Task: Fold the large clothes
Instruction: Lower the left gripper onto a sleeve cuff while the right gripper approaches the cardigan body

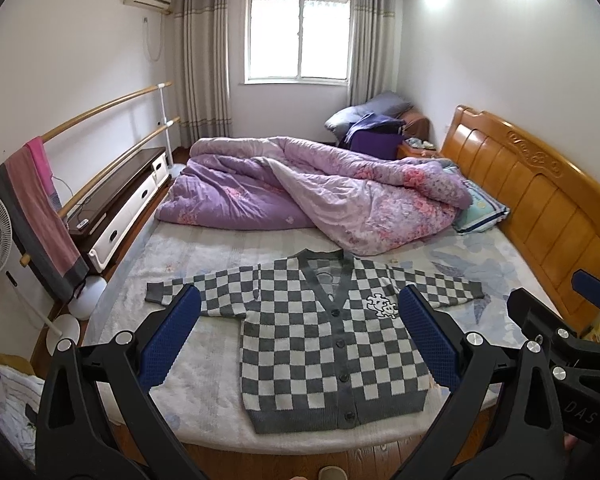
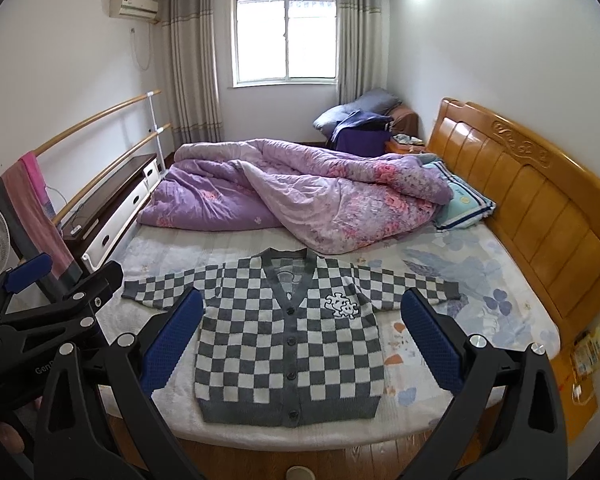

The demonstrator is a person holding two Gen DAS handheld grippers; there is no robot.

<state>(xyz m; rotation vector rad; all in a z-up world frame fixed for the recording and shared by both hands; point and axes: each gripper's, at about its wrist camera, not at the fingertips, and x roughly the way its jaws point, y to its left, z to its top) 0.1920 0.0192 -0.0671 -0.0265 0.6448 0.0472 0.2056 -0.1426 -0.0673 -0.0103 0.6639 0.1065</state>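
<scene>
Grey-and-white checkered knit cardigan (image 1: 332,344) lies flat, buttoned, sleeves spread, near the pale floral bed sheet's (image 1: 188,264) front edge. Left gripper (image 1: 300,336) and right gripper (image 2: 302,336) hover, both jaws wide, holding nothing. Folding not begun; next, probably pinch 1 sleeve inward.

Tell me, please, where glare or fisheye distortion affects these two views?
Left wrist view: window blown out, ceiling lights flare top right, headboard bowed. Right wrist view: same overexposed window, wooden rails curved; cardigan stays sharp.
</scene>
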